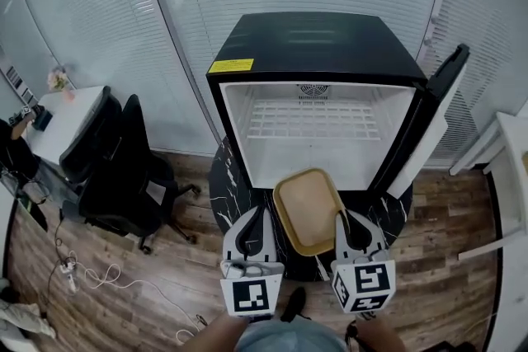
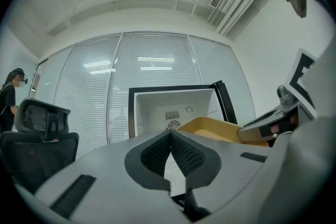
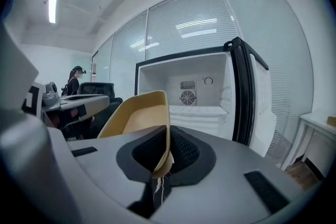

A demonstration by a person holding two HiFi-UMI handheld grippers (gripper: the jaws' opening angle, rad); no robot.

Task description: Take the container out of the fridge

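Two grippers, one container: state of each?

Item 1, my right gripper (image 1: 341, 214): clenched on the container (image 1: 308, 208), pads on the thin wall at its near right rim. Item 2, my left gripper (image 1: 262, 212): closed, nothing between its jaws, just beside the container's left edge and taking none of its weight.

Location of the container?

Out of the fridge (image 1: 330, 45). I hold it in the air in front of the open compartment, above the dark counter (image 1: 221, 177) the fridge stands on.

Hazards, in order?

First, the grip. It is one gripper on one edge, so I judge a quick swing or a jolt could let the container pivot in the pads or slip free. Second, the door (image 1: 441, 95). It stands open just to the right of my right gripper, and a sideways sweep that way would knock it. Third, the counter. Coming down too soon could catch the container's far end on it.

Contents?

Container: tan, shallow, rounded corners, and I see nothing in it. Fridge: white inside, with one wire shelf (image 1: 309, 119) and a fan grille (image 1: 313, 89) on the back wall. Nothing is visible on the shelf or below it.
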